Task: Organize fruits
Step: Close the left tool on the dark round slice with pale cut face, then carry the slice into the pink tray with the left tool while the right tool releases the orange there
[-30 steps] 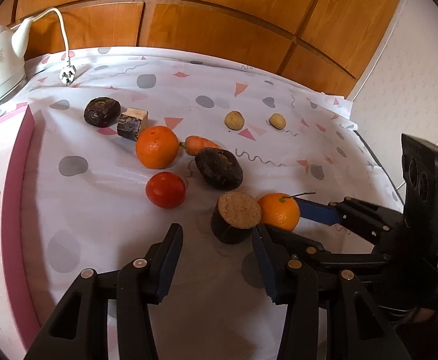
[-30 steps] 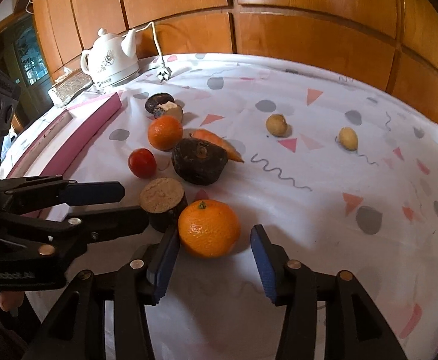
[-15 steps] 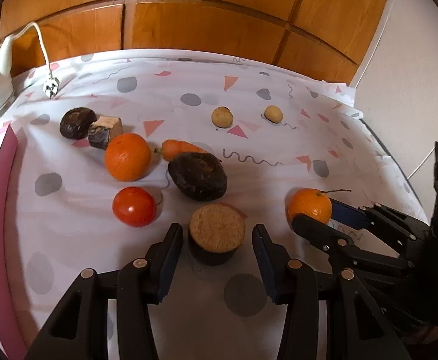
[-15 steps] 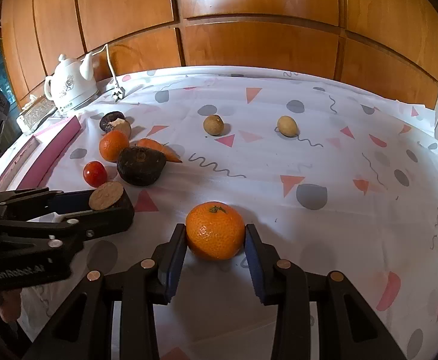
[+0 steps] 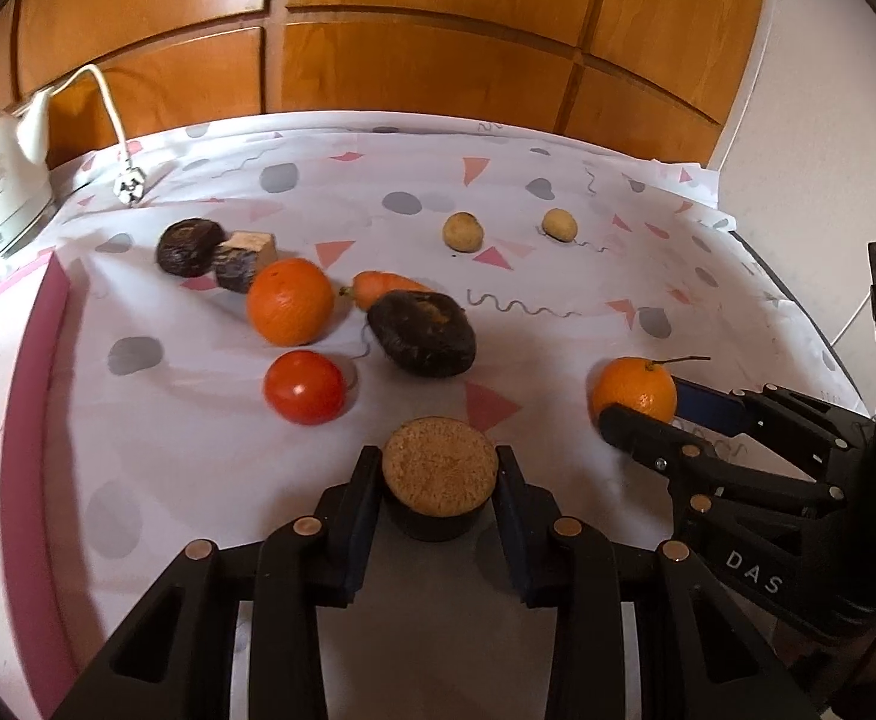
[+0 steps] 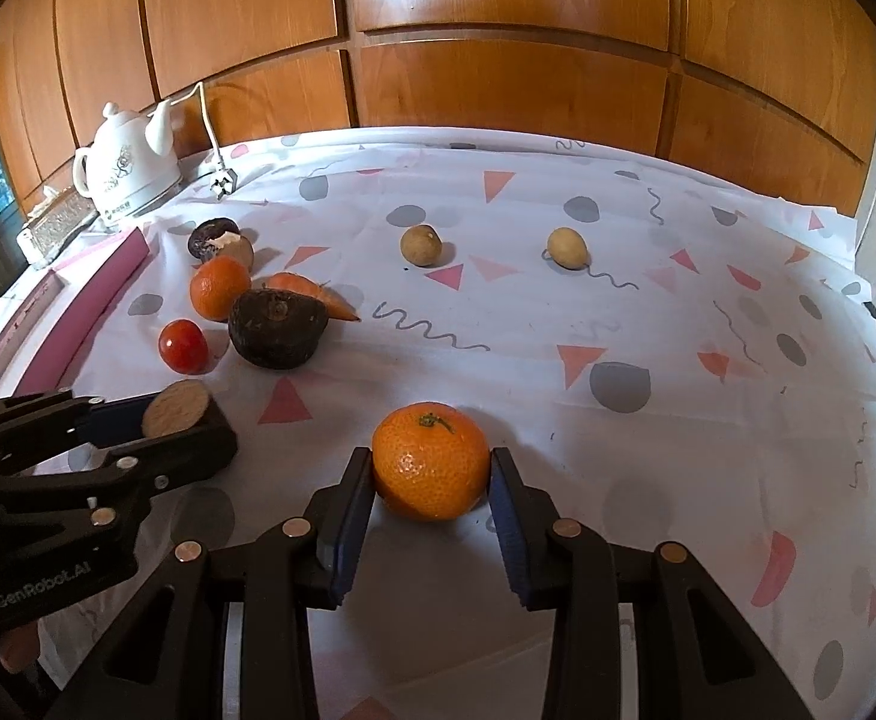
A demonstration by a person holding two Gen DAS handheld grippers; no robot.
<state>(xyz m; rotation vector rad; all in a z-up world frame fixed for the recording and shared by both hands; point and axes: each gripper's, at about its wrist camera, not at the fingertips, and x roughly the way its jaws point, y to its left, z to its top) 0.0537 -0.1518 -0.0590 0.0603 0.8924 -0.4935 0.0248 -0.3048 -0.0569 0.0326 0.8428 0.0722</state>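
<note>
Fruits are lying on the bench [image 5: 558, 324], which is wearing a white cloth with dots and triangles. The right gripper [image 6: 432, 480] is squeezing a tangerine [image 6: 431, 459] between its jaws, near the front and off to the right of the main bunch. The left gripper [image 5: 438, 483] is squeezing a dark stub [image 5: 439, 475] with a pale, rough flat top; its jaws are pressing on both sides of it.

The left view is looking straight down on that flat top. The right view is showing the same stub [image 6: 177, 408] only from the side, half hidden by the left gripper [image 6: 156, 426]. In the same way, the right view is showing the whole tangerine with its green stem, while the left view is showing it [image 5: 635, 391] partly behind the right gripper [image 5: 666, 420].

In the middle of the cloth an orange [image 5: 290, 301], a tomato [image 5: 305, 387], a carrot [image 5: 387, 288] and a big dark lump [image 5: 423, 333] are sitting close together. Two smaller dark pieces [image 5: 213, 252] are touching each other behind the orange. Two little potatoes [image 5: 463, 231] are sitting well apart from the bunch, farther back.

A white kettle [image 6: 126, 171] is standing at the back left. Only the right view is showing all of it, plus a tissue box [image 6: 54, 225] just beside it. A pink board [image 5: 36, 420] is running along the left edge.
</note>
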